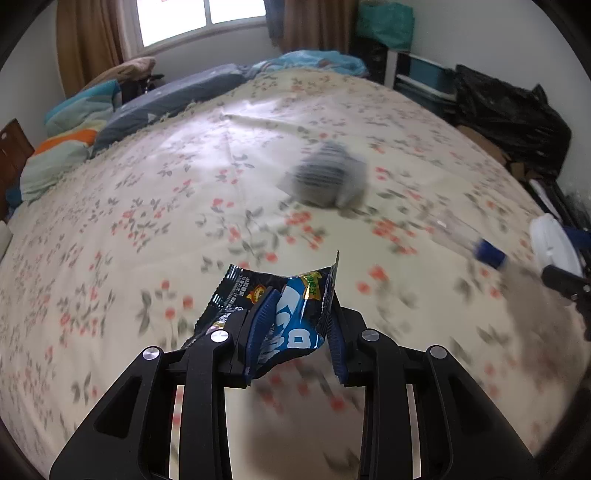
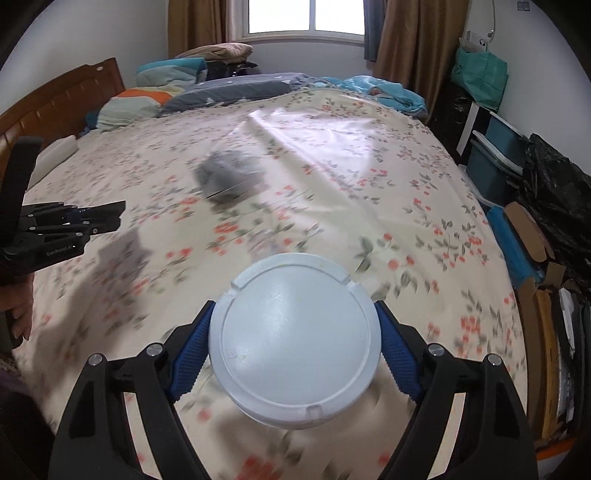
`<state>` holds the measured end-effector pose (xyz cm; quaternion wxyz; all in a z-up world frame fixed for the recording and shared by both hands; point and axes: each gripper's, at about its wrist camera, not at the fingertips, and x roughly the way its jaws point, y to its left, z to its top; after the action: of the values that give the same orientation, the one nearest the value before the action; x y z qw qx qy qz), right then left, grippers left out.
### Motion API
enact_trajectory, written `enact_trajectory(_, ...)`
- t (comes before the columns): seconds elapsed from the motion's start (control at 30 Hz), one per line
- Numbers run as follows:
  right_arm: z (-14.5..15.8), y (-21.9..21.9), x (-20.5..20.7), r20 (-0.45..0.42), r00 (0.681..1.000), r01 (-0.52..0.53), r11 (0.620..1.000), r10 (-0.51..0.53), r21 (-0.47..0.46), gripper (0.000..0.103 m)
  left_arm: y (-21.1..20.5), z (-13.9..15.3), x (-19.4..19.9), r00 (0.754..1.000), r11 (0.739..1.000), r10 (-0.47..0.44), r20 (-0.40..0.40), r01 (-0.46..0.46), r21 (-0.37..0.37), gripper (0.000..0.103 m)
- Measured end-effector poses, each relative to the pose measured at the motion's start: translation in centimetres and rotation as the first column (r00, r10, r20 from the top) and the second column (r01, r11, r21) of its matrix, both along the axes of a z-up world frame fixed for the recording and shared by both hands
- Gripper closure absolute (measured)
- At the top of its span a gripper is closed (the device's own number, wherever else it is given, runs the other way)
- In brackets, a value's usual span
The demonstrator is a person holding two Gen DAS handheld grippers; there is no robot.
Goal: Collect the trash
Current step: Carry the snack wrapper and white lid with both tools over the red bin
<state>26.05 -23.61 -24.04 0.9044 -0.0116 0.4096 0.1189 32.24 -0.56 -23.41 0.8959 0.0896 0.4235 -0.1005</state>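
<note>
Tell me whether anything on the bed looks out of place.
Yes. A crumpled grey wrapper and a clear bottle with a blue cap lie loose on the floral bedspread: litter on a made bed. Both are blurred.

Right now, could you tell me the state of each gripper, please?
Left gripper: shut on the blue snack wrapper, held above the bed.
Right gripper: shut on the white round container, a finger on each side.

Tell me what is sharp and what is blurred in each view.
Left wrist: snack wrapper in the left gripper sharp, floral bedspread and grey bag motion-smeared. Right wrist: white lid in the right gripper sharp, bedspread blurred, window overexposed.
</note>
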Motion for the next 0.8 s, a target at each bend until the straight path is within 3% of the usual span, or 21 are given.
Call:
enact_trajectory(0.47,1.3,2.6,-15.4,-0.018,0.995,-0.093,0.995,0.093,0.036,0.021,-2.3,1.8,-18.2,0.997,0.998,-0.056,-0.044,0.055,-0.024,0.073)
enact_trajectory(0.8,-1.4,4.3,-24.3,-0.074,0.987,-0.143,0.989,0.145,0.037,0.021,-2.9,-0.7,-28.9,0.990,0.996,-0.088,-0.114,0.084,-0.039,0.073)
